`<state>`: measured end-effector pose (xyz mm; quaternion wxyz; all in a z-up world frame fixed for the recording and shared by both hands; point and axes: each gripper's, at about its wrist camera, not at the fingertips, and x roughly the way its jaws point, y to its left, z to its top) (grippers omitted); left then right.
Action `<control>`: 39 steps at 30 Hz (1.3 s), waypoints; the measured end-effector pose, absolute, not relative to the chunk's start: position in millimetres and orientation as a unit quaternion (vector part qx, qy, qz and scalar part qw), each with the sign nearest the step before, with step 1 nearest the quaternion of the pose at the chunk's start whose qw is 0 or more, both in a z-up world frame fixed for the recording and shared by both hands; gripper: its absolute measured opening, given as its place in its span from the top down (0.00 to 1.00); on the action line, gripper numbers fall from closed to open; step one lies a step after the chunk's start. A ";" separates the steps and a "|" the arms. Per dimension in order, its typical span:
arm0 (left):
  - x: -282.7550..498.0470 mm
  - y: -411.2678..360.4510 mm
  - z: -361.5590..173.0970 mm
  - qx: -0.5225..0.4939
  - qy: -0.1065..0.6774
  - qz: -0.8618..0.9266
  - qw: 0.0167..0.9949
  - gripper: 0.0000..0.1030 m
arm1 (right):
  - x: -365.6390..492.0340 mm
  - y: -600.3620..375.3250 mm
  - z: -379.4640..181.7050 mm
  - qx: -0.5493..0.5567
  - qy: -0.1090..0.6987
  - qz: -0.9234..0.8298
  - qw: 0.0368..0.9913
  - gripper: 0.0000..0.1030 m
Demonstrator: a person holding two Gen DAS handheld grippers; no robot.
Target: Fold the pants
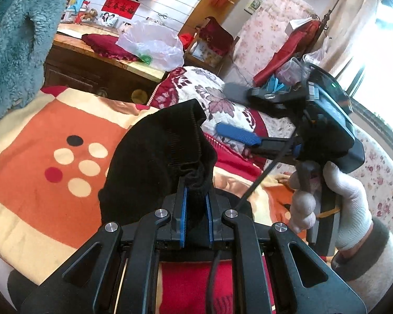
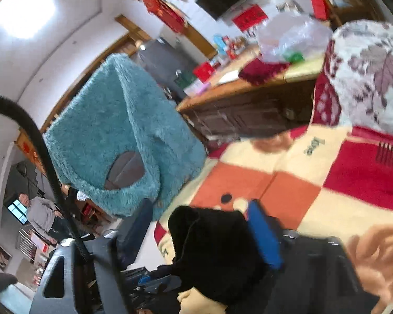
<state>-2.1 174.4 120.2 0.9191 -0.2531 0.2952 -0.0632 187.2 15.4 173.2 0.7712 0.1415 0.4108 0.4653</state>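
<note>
Spread across the bed is a blanket [image 1: 34,136] patterned in orange, cream and red blocks with round dots, and behind it a dark wooden cabinet [image 1: 91,73] is seen, topped by a crumpled clear plastic bag [image 1: 154,44] and a dark red cushion [image 1: 104,45]. A fluffy teal garment [image 1: 18,34] is hung at the left edge of the left wrist view, and a folded floral quilt [image 1: 209,91] is piled at the far end of the bed.

The black pants [image 1: 154,162] are gathered into a bunched mass over the blanket. A ribbed band of the fabric is pinched between the blue pads of the left gripper [image 1: 196,201], whose jaws are drawn narrow on the cloth, so that the bunch is lifted just ahead of the camera.

The right gripper [image 1: 233,115] is seen from the side in the left wrist view, carried by a hand in a white glove [image 1: 335,209]. Its jaws are held wide apart and nothing is clamped between them there; its blue finger [image 1: 238,133] is just beside the pants' raised edge, though contact cannot be told. In the blurred, rolled right wrist view the same black fabric [image 2: 214,251] is seen lying between the spread fingers, with no pad visibly pressed on it. A person in grey [image 2: 40,214] is seen standing far back in the room.
</note>
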 end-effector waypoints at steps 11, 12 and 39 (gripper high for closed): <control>-1.6 166.6 106.9 -0.251 0.318 -0.067 0.912 0.90 | 188.2 54.2 131.2 0.091 0.465 0.449 0.758 0.82; -2.0 164.2 108.1 -0.250 0.318 -0.070 0.912 0.90 | 186.4 51.5 132.0 0.092 0.462 0.451 0.758 0.82; 39.7 -4.5 71.5 -0.150 0.411 -0.171 0.883 0.90 | 159.7 -132.2 89.2 0.082 0.465 0.286 0.834 0.83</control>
